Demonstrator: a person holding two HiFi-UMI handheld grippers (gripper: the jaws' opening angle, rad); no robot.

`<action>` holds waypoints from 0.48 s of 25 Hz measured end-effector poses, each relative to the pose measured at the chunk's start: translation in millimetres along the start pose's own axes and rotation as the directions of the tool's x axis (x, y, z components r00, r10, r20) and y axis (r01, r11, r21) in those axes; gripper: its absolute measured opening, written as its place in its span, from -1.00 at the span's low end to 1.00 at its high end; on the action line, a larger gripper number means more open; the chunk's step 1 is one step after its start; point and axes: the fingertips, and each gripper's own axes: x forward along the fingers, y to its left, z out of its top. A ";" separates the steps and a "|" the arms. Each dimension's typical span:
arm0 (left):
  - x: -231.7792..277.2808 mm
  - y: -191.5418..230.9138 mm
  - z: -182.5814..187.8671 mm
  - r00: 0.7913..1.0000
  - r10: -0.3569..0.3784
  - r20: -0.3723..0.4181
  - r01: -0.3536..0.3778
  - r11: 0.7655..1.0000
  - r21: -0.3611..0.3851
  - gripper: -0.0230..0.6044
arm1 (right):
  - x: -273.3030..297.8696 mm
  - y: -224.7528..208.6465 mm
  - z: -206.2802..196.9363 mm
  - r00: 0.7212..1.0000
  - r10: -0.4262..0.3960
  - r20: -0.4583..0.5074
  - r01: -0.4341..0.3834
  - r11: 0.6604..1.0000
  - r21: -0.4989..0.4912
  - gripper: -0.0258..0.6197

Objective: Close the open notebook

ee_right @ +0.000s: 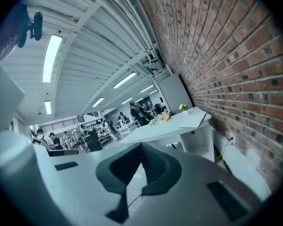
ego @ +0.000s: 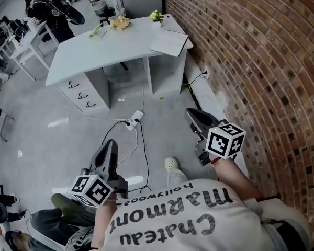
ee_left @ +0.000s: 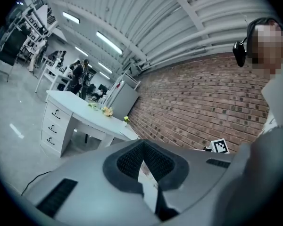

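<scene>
Workshop room: grey concrete floor, with a brick wall running past one end of a white desk. Nearest is the person's shirt with printed lettering, well back from the desk.

The left gripper is held over the floor well short of the desk, roughly level and pointing toward it. In the left gripper view its jaws meet at the tips with nothing between them.

The right gripper is also well short of the desk, on the brick wall side, roughly level and pointing at the desk. In the right gripper view its jaws are closed tip to tip and empty.

A white shoe is on the floor between the two grippers. A power strip with cables lies on the floor in front of the desk. A drawer unit sits under the desk at the end away from the wall.

The notebook lies on the desk's wall end at the front corner, white pages up, one edge reaching the desk rim. It is well apart from both grippers, and at this range it can't be told how far open it is.

Pale yellow flowers lie toward the back of the desk. A small green-yellow plant stands at the desk's back edge, behind the notebook. Beyond the desk are people among more white furniture.
</scene>
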 end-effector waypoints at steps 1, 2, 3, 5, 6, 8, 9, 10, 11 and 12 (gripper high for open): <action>6.0 2.4 2.0 1.000 0.004 0.001 -0.004 1.000 0.003 -0.93 | 5.5 -4.3 3.0 1.000 0.001 -0.001 -0.001 1.000 -0.002 -0.91; 12.1 5.1 4.6 1.000 0.009 0.003 -0.009 1.000 0.005 -0.93 | 11.5 -9.0 6.2 1.000 -0.001 -0.003 0.001 1.000 -0.008 -0.91; 17.9 8.5 7.8 1.000 0.016 0.006 -0.016 1.000 0.005 -0.93 | 18.0 -13.7 9.3 1.000 -0.003 -0.006 0.003 1.000 -0.016 -0.91; 30.7 15.8 14.9 1.000 0.027 0.015 -0.027 1.000 -0.002 -0.93 | 32.9 -23.5 15.7 1.000 -0.003 -0.014 0.003 1.000 -0.025 -0.91; 38.4 18.6 17.9 0.999 0.030 0.016 -0.030 1.000 -0.005 -0.93 | 40.7 -29.1 19.4 1.000 -0.003 -0.017 0.002 1.000 -0.026 -0.91; 56.8 22.0 22.7 0.999 0.029 0.014 -0.029 1.000 -0.006 -0.93 | 55.9 -41.0 28.3 1.000 0.000 -0.021 -0.001 1.000 -0.028 -0.91; 66.6 23.0 25.1 1.000 0.028 0.012 -0.028 1.000 -0.004 -0.93 | 63.1 -46.9 33.2 1.000 0.003 -0.022 -0.004 1.000 -0.030 -0.91; 76.4 24.0 27.8 1.000 0.027 0.013 -0.027 1.000 -0.004 -0.93 | 70.3 -52.8 38.4 1.000 0.006 -0.023 -0.007 0.999 -0.031 -0.91; 86.0 24.9 31.0 1.000 0.026 0.016 -0.026 1.000 -0.005 -0.93 | 77.4 -58.4 43.7 1.000 0.009 -0.024 -0.010 0.999 -0.033 -0.91; 95.2 25.7 34.5 1.000 0.025 0.019 -0.025 1.000 -0.006 -0.93 | 84.3 -63.7 49.1 1.000 0.013 -0.025 -0.013 0.999 -0.034 -0.91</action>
